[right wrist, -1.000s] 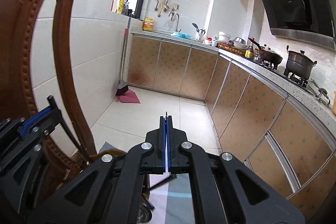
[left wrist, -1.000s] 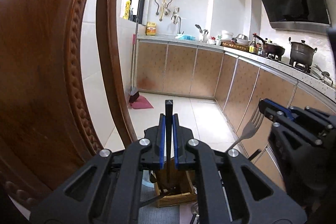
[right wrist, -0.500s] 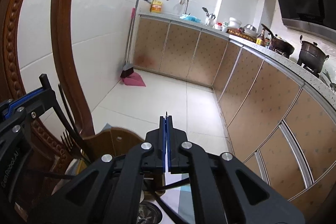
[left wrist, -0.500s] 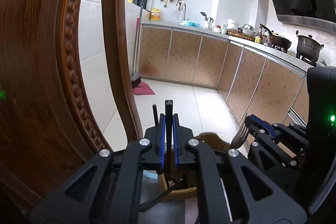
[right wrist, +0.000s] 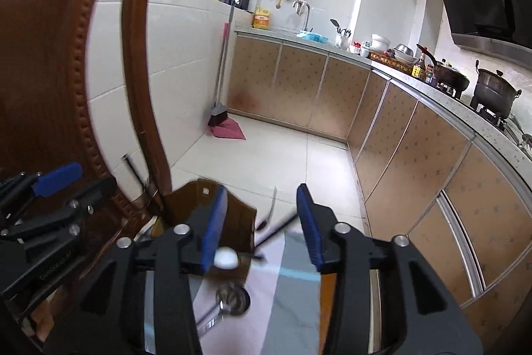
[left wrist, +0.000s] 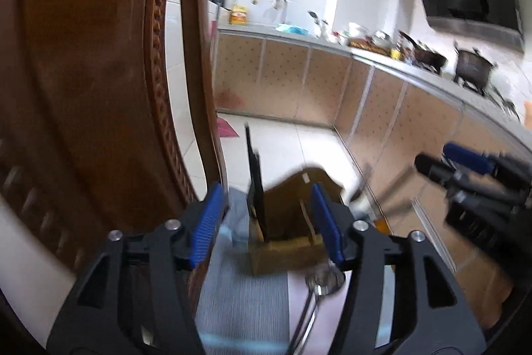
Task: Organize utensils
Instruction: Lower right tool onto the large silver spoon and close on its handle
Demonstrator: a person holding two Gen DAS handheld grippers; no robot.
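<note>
Now: both grippers empty, holder partly filled

We see the left gripper (left wrist: pixel 269 222) and right gripper (right wrist: pixel 261 222) with fingers spread, pinching nothing. Low centre of both views, the wooden holder (left wrist: pixel 286 242) already carries slim black utensils (left wrist: pixel 254 185). One steel ladle (right wrist: pixel 232 298), round-bowled and glossy, lies on the striped cloth (left wrist: pixel 242 295) below it, not yet stowed. Task judged partway.
</note>
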